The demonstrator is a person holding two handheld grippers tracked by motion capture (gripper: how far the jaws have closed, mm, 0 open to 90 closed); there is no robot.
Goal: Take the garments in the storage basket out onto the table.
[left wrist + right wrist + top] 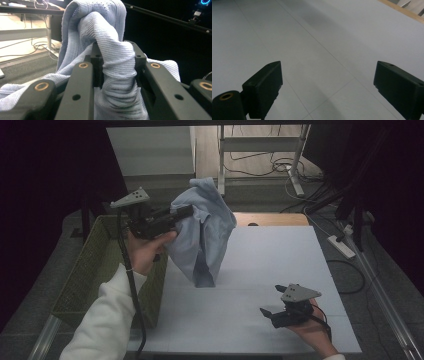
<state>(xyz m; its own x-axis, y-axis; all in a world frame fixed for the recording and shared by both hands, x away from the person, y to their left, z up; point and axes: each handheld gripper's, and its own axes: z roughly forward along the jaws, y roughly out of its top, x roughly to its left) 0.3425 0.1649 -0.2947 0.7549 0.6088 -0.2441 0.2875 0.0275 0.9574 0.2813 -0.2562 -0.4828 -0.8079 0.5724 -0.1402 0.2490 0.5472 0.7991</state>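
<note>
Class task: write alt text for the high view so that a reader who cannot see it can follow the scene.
The left gripper holds a pale blue knitted garment up over a white table, beside a woven basket. The right gripper rests low on the table with its jaws open and nothing between them.

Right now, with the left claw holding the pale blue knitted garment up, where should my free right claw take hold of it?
Grip the hanging lower end of the pale blue knitted garment, coming from its right side. It dangles free above the white table, facing the open right claw.

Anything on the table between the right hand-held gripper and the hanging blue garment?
No: in the high view, bare white table separates the right hand-held gripper from the blue garment.
</note>
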